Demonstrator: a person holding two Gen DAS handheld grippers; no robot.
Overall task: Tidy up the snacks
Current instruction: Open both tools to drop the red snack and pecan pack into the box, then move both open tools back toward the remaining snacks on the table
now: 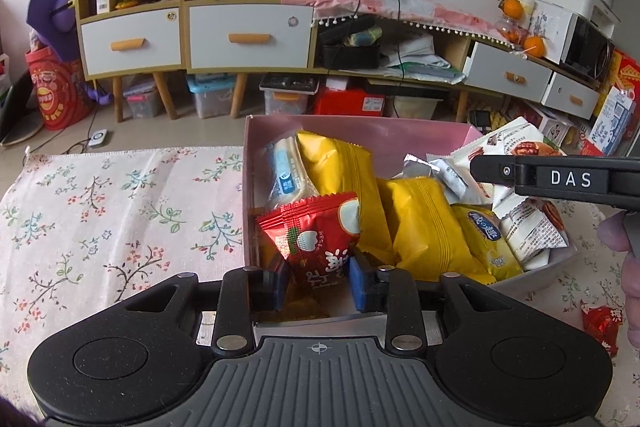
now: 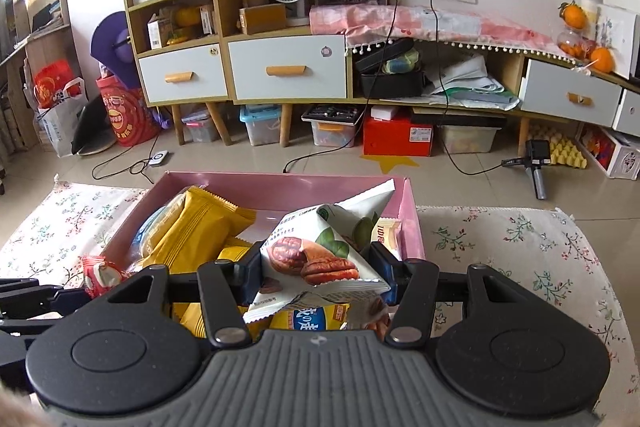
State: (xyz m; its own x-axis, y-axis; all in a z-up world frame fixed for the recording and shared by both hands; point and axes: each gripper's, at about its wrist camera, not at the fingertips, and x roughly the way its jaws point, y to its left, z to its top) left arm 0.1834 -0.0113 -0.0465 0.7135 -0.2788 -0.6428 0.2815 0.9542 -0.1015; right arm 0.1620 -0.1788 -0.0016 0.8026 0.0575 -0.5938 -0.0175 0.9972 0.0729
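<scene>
A pink box (image 1: 360,125) on a floral cloth holds several snack packets, among them yellow ones (image 1: 424,227) and a blue-and-white one (image 1: 286,171). My left gripper (image 1: 318,283) is over the box's near left corner, and its blue pads touch both sides of a red snack packet (image 1: 316,239). My right gripper (image 2: 318,273) is shut on a white pecan packet (image 2: 316,259) above the right half of the pink box (image 2: 280,183). In the left wrist view the right gripper's black finger (image 1: 560,179) crosses the box's right side, with the pecan packet (image 1: 520,143) at its tip.
The floral cloth (image 1: 112,219) spreads to the left of the box and, in the right wrist view, to the right (image 2: 520,259). Another red packet (image 1: 600,323) lies on the cloth at the right, beside a person's fingers (image 1: 630,267). Cabinets and storage bins stand beyond.
</scene>
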